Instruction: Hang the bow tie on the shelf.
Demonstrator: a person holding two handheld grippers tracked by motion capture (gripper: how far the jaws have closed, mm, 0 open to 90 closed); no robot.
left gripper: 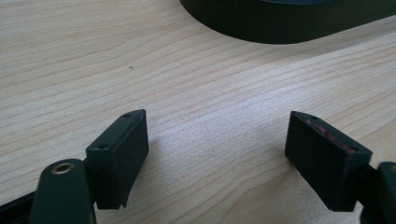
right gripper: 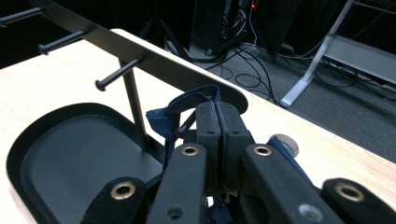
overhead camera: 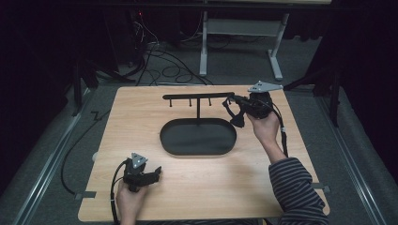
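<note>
Right gripper | we see jaws clamped on blue strap | beside rack bar's end peg, bar running crosswise | left gripper agape, far off

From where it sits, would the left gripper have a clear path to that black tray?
Probably yes. The left gripper rests open on the table, with bare wood between it and the tray. The right gripper, shut on a blue strap, is off by the rack.

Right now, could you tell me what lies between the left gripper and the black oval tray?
Only bare wooden table lies between the left gripper and the tray, in the left gripper view.
</note>
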